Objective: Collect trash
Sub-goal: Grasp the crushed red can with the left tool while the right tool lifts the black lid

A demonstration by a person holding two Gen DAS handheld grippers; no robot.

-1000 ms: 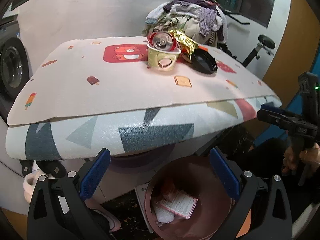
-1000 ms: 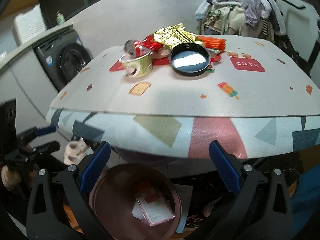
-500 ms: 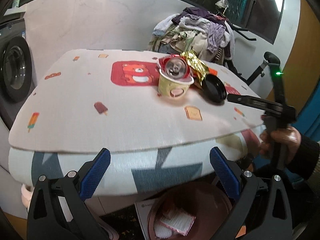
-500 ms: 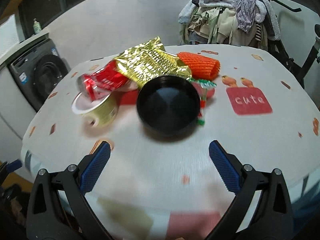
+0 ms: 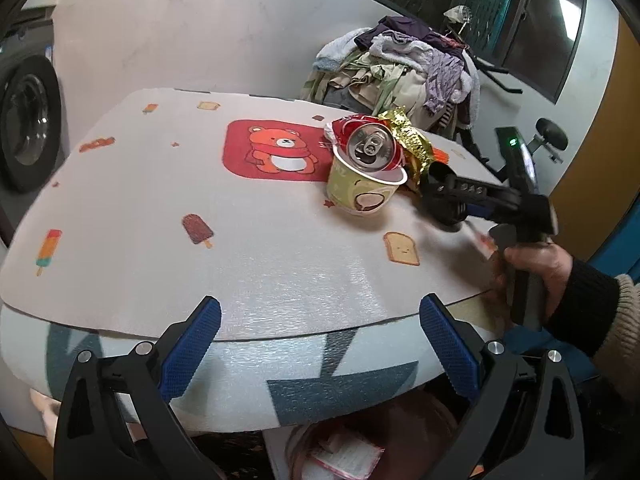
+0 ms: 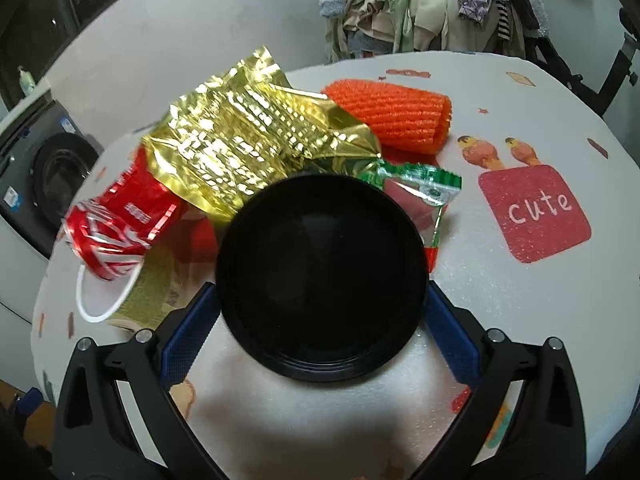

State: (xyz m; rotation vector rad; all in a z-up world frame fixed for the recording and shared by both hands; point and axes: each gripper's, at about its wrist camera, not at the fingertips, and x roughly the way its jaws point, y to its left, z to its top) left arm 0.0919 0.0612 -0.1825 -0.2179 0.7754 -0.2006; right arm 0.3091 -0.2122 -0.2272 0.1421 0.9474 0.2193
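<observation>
- A home, most likely a laundry or utility corner.
- The landmark is a table (image 5: 248, 248) covered with a foam mat printed with a cartoon bear, ice lollies, toast and the word "cute".
- Left of the table stands a front-loading washing machine (image 5: 24, 128) with a round door.
- Behind the table, a heap of clothes (image 5: 400, 64) is piled high.
- To the table's right rear is an exercise bike (image 5: 548, 140).
- Behind the heap are dark windows (image 5: 532, 20).

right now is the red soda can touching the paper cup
Touching. The left wrist view shows the crushed red soda can resting tilted in the mouth of the paper cup, leaning on its white rim; the right wrist view shows the same.
</observation>
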